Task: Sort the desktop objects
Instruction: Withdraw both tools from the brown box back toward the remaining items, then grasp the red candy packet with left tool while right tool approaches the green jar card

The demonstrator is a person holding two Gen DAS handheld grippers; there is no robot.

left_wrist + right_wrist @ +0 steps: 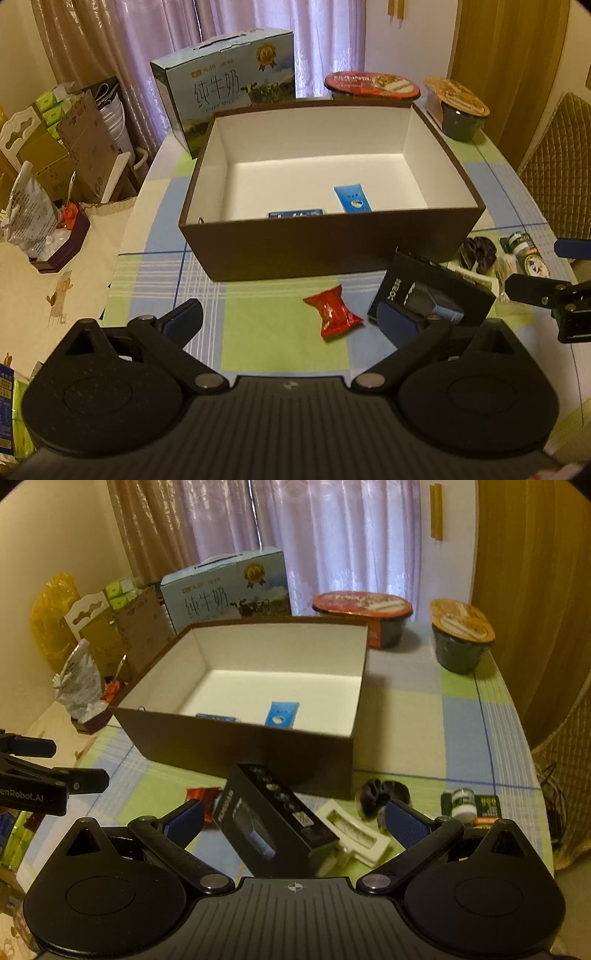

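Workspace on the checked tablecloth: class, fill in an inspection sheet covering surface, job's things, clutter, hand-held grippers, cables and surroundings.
Surface: checked tablecloth, green, blue and white.
Job's things: brown storage box open, holding two blue packets; red snack packet, black product box, white tray, dark scrunchie and small bottle lie outside it.
Clutter: milk carton and two noodle bowls behind the box.
Grippers: left hand-held gripper open, empty; right hand-held gripper open, straddling the black product box.
Cables: nothing seen.
Surroundings: curtains, stacked cardboard, quilted chair.
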